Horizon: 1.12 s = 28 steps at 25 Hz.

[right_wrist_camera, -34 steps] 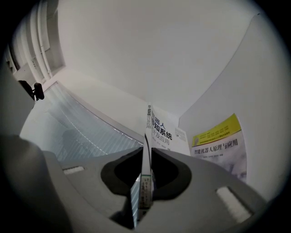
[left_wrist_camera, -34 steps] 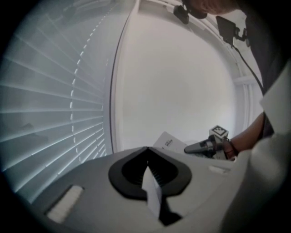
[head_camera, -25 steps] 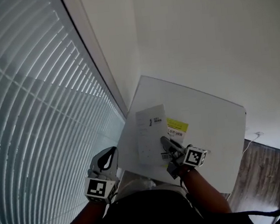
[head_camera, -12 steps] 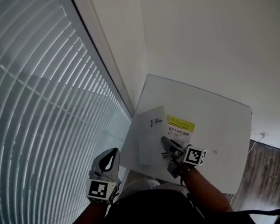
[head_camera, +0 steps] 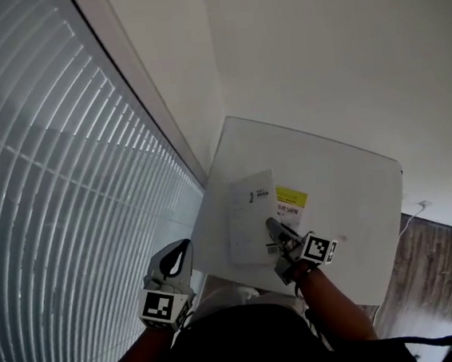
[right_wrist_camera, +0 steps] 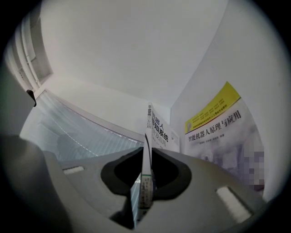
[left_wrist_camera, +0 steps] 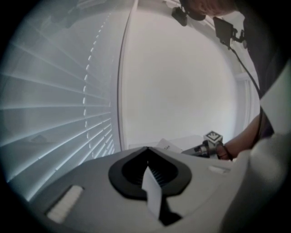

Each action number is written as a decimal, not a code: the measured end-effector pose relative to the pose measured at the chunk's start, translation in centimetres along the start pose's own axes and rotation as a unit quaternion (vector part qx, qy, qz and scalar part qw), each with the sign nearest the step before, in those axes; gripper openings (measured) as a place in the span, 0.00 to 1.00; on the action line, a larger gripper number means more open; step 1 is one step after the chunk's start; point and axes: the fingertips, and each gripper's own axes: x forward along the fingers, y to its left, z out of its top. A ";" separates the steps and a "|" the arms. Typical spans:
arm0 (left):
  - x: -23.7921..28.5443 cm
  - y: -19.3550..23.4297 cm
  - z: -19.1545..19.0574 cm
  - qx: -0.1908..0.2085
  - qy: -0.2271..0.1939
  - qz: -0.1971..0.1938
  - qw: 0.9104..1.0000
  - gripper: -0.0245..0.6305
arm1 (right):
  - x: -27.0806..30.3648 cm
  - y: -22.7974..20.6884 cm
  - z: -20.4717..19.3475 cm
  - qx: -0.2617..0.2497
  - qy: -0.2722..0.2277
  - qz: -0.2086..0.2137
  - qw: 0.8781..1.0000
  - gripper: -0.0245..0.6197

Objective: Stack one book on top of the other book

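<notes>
Down on the white table [head_camera: 348, 195], from the head view, two books sat near the near-left edge. A white book [head_camera: 249, 214] lay on the left and a yellow-topped book [head_camera: 291, 200] just beside it on the right. Whether their edges touched or overlapped, I couldn't tell from up there. The right gripper [head_camera: 274, 230] came in over the books' near corners and covered them, its marker cube [head_camera: 320, 248] riding just behind. The left gripper [head_camera: 174, 258] hung off the table's near-left corner, well apart from both books. Blinds [head_camera: 51, 194] filled the left side and a plain wall [head_camera: 316, 46] rose behind the table. Wooden floor [head_camera: 429, 275] showed past the table's right edge, with a thin cable [head_camera: 410, 215] on it.

Over in the left gripper view, the jaws were pressed together with nothing between them. The gripper's own grey body blocked the lower half of the view. Beyond it, a corner of the white book, the other gripper's cube and a forearm [left_wrist_camera: 243, 141] peeked over the tabletop.

Then the right gripper view: the jaws were clamped tight on the white book's near edge. The book ran straight away between them and split the view in two, hiding what lay directly behind it. Its printed cover faced the yellow-topped book, which lay flat on the table and was set at an angle to it. The blinds sat on the other side.
</notes>
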 end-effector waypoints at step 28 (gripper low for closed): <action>0.6 -1.4 0.0 -0.002 0.020 -0.020 1.000 0.04 | -5.4 -6.3 0.9 0.010 -0.026 -0.114 0.993 0.13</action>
